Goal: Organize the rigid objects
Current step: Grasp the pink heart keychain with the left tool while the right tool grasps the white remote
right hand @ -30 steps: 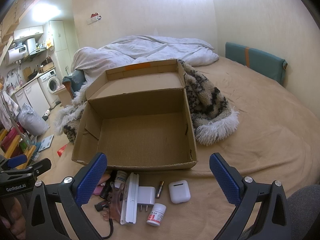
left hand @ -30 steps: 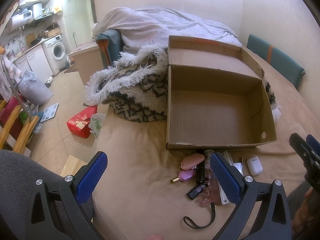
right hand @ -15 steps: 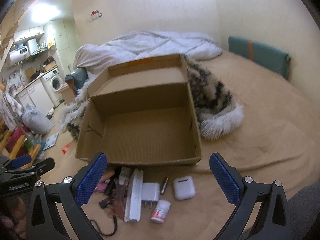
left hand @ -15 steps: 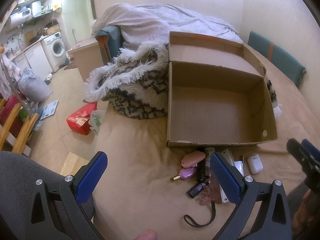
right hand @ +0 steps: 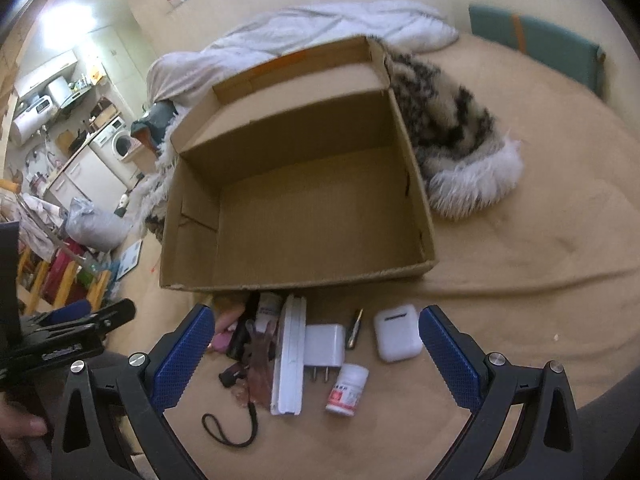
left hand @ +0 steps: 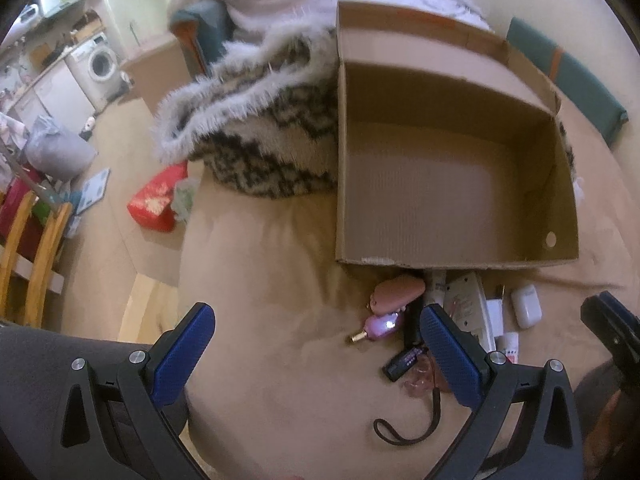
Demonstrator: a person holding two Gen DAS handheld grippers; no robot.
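Note:
An empty cardboard box (right hand: 304,216) (left hand: 448,184) lies open on the tan bed. In front of its near wall sits a cluster of small items: a white earbud case (right hand: 397,338), a white charger plug (right hand: 325,346), a small white pill bottle (right hand: 347,389), a long white case (right hand: 289,354), a battery (right hand: 354,334), and a pink pouch (left hand: 397,293) with a purple item (left hand: 380,327). My right gripper (right hand: 314,344) hovers open above these items. My left gripper (left hand: 316,344) is open too, left of the cluster, holding nothing.
A furry black-and-white blanket (right hand: 452,140) (left hand: 260,132) lies against the box, with a white duvet (right hand: 320,36) behind. A dark wrist strap (right hand: 232,428) trails toward me. The bed's left edge drops to a floor with a red bag (left hand: 156,204) and wooden chair (left hand: 32,256).
Both grippers have tilted down and moved closer to the box and the small items; the box looms larger. Both stay open with nothing held.

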